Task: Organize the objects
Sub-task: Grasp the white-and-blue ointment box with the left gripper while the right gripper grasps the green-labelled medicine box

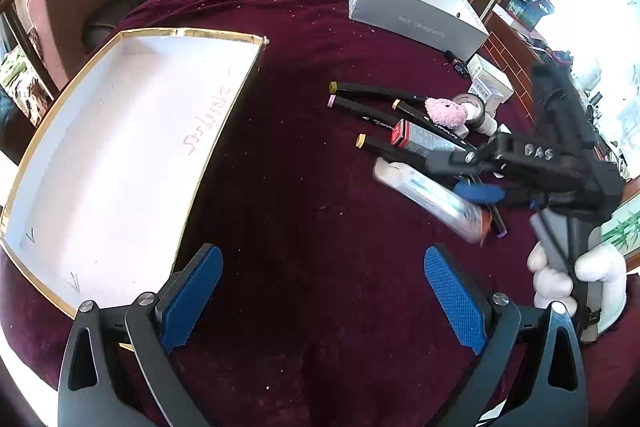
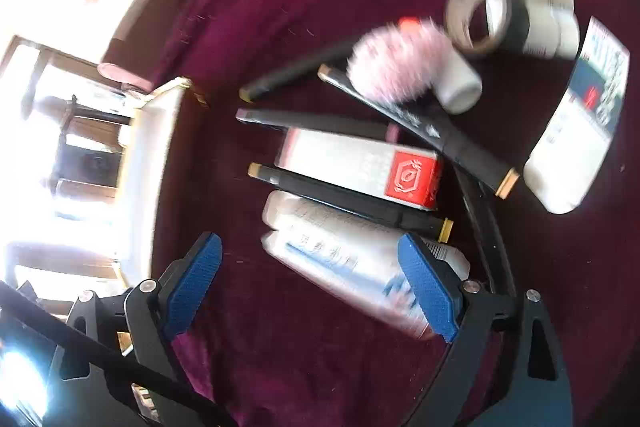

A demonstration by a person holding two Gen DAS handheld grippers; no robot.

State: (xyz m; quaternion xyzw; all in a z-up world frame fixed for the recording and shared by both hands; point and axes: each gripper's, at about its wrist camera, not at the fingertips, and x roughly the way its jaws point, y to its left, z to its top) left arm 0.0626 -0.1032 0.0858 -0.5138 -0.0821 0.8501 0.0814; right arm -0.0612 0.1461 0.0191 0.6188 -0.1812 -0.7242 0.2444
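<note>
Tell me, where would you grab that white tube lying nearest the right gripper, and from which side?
Judging by its pose, across the middle of its long body. The white tube lies flat on the maroon cloth, so come from above, with the open right gripper straddling its narrow width. A black marker rests along its far edge, so clearance there looks tight.

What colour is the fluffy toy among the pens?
Pale pink fluffy toy; clearest in the left wrist view.

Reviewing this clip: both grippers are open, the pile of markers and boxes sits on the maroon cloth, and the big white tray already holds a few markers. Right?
Not quite. In the left wrist view the white tray holds no markers; only handwriting shows on its floor. The markers lie in the pile on the maroon cloth. Left gripper and right gripper are open.
</note>
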